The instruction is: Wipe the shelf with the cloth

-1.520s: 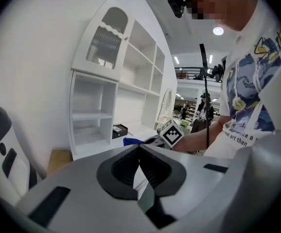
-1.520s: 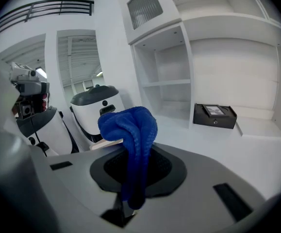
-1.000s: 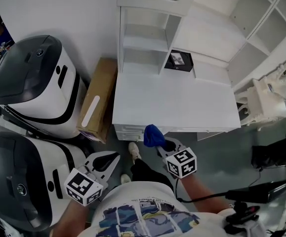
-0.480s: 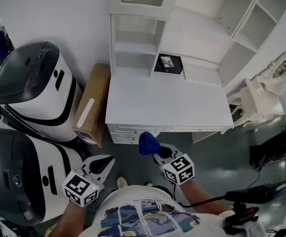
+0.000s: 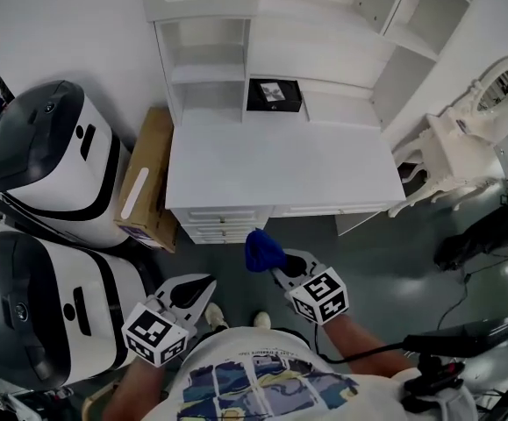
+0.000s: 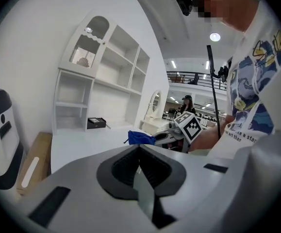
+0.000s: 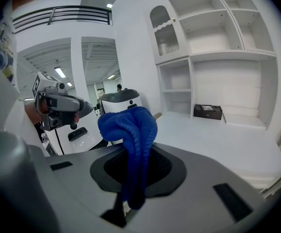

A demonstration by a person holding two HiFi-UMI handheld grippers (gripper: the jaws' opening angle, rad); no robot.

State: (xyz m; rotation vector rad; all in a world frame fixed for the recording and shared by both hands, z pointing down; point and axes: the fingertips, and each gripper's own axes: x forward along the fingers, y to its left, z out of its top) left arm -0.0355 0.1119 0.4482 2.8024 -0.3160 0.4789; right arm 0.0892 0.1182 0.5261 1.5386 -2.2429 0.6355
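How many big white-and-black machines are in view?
2. One machine stands beside the cardboard box; the other machine is nearer the person, beside the left gripper. Others may lie outside the frame.

The tabletop (image 5: 280,169) and the shelf (image 5: 210,73) behind it have slid left and up in the head view, the black box (image 5: 274,95) with them. The cloth (image 5: 262,251), which overlapped the tabletop's front edge a second ago, now hangs clear of it. The forward shoe (image 5: 261,320) has drawn back.
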